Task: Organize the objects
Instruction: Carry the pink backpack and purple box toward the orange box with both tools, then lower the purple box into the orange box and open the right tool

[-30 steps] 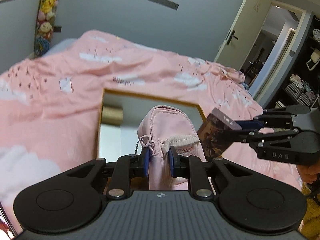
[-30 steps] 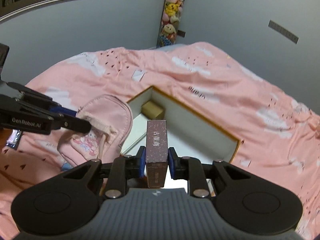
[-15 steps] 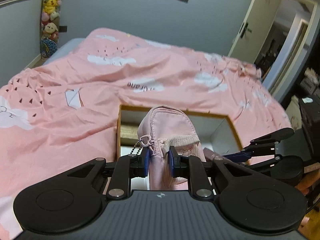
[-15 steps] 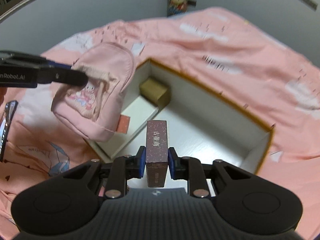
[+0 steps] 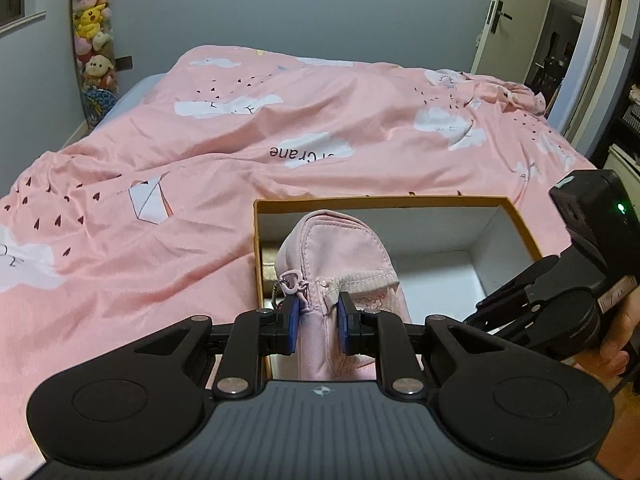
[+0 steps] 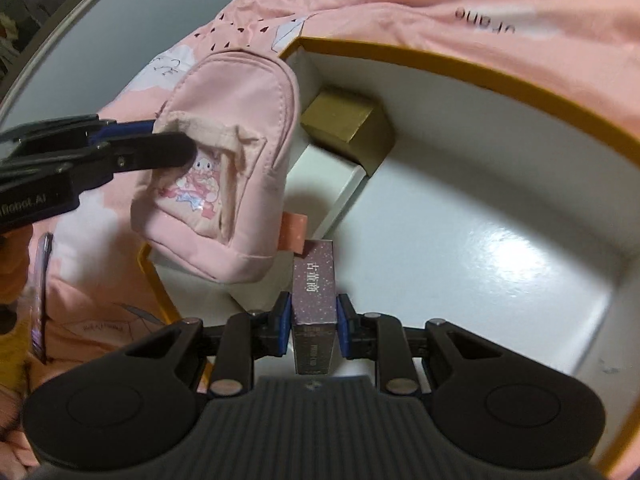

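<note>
You're lowering both loads over the open box (image 6: 460, 68) now, left gripper (image 5: 318, 322) clenching the pink mini backpack (image 5: 340, 248), right gripper (image 6: 313, 322) grasping the purple carton (image 6: 314, 280).

Each black gripper (image 5: 317, 328) has blue pads (image 6: 282, 323), silver screws (image 6: 226, 387) and a ribbed grey housing (image 5: 320, 432).

The pink duvet (image 5: 280, 128) on the bed carries the printed word "Crane", seen upside down on a white cloud in the left wrist view; in the right wrist view only part of that word shows. The left tool (image 6: 172, 152) bears white lettering on its side ending in "Robot.AI", its start cut off. The purple box (image 6: 313, 292) has three pale Chinese characters on its top face, too blurred to read surely, and small unreadable print on its end.
</note>
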Demonstrator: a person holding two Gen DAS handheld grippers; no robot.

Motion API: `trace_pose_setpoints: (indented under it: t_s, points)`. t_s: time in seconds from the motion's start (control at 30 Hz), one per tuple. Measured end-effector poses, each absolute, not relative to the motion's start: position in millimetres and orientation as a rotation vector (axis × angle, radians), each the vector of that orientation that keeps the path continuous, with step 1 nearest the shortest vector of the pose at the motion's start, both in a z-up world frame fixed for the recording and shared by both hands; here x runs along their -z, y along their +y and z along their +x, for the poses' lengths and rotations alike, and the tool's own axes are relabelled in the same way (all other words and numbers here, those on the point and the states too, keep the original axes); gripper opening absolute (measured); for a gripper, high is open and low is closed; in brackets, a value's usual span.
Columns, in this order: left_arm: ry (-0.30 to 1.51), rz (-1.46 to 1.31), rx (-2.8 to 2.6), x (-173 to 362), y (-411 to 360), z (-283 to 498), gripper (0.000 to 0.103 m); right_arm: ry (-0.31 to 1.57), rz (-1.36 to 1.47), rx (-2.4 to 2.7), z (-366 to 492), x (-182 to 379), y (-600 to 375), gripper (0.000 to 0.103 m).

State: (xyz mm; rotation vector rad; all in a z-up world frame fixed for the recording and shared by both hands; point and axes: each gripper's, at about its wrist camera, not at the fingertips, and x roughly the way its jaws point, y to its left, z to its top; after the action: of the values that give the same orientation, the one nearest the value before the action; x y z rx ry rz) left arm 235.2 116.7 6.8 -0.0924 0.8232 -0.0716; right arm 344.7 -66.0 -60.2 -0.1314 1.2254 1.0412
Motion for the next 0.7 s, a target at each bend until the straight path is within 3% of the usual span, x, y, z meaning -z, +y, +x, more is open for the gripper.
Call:
trace_pose_setpoints:
  t_s: [0.2, 0.43, 0.53, 0.7]
  points:
    - [0.827, -0.101, 0.078, -2.7, 115.8, 249.2, 0.022, 1.249, -0.077, -1.038, 367.4, 72.3, -62.3, 0.028]
    - [0.833, -0.101, 0.084, 0.1, 115.2, 259.7, 0.022, 1.22, -0.21, -1.028, 373.1, 83.6, -46.3, 0.036]
    - [0.84, -0.106, 0.082, 1.6, 116.2, 262.2, 0.022, 1.213, -0.316, -1.039, 366.3, 95.3, -34.9, 0.03]
    - [0.85, -0.116, 0.083, 4.5, 116.6, 266.0, 0.022, 1.147, -0.383, -1.085, 355.6, 95.6, -29.7, 0.033]
